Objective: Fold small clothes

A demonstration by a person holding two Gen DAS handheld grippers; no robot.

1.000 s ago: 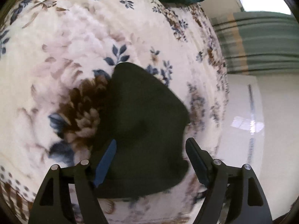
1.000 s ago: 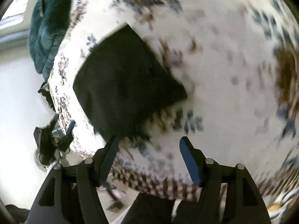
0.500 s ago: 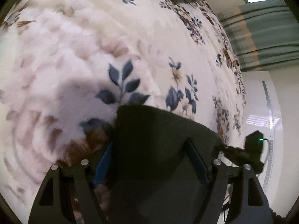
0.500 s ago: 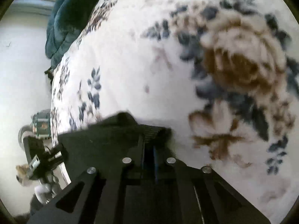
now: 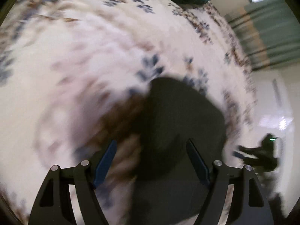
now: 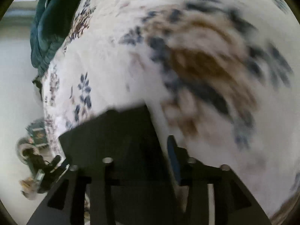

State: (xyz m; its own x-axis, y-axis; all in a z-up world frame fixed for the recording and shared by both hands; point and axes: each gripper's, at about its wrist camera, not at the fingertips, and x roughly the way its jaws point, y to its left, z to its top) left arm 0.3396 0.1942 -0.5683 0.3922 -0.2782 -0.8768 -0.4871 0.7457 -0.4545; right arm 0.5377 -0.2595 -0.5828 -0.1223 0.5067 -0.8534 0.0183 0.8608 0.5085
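Left gripper (image 5: 151, 151): the jaws are spread wide and hold nothing. One blue pad (image 5: 105, 164) is over the blanket, the other is over the dark cloth.
Right gripper (image 6: 142, 157): the jaws are apart. The right pad (image 6: 173, 159) is blue and clear to see; the left finger is lost against the dark cloth, so I cannot tell if it touches the cloth or only lies over it.
Dark cloth (image 5: 180, 123): a small piece of black clothing, it lies flat on the bed near the bed's edge. In the left view it reaches from the middle of the picture down between the jaws. In the right view (image 6: 112, 131) it shows a straight upper edge and one sharp corner, and it runs under the gripper.
Blanket (image 5: 84, 65): white and fluffy, with brown and blue flowers; it covers the bed and carries the cloth. Much of it is blurred in both views.
Green bedding (image 6: 46, 24): a dark teal bundle at the far end of the bed, well apart from the cloth.
Curtain (image 5: 271, 37): green with pale stripes, beyond the bed at the upper right of the left view.
Floor (image 5: 277, 112): pale and shiny beside the bed.
Other gripper in the left view (image 5: 262, 153): a dark shape with a small green light, just beside the cloth's right edge, blurred.
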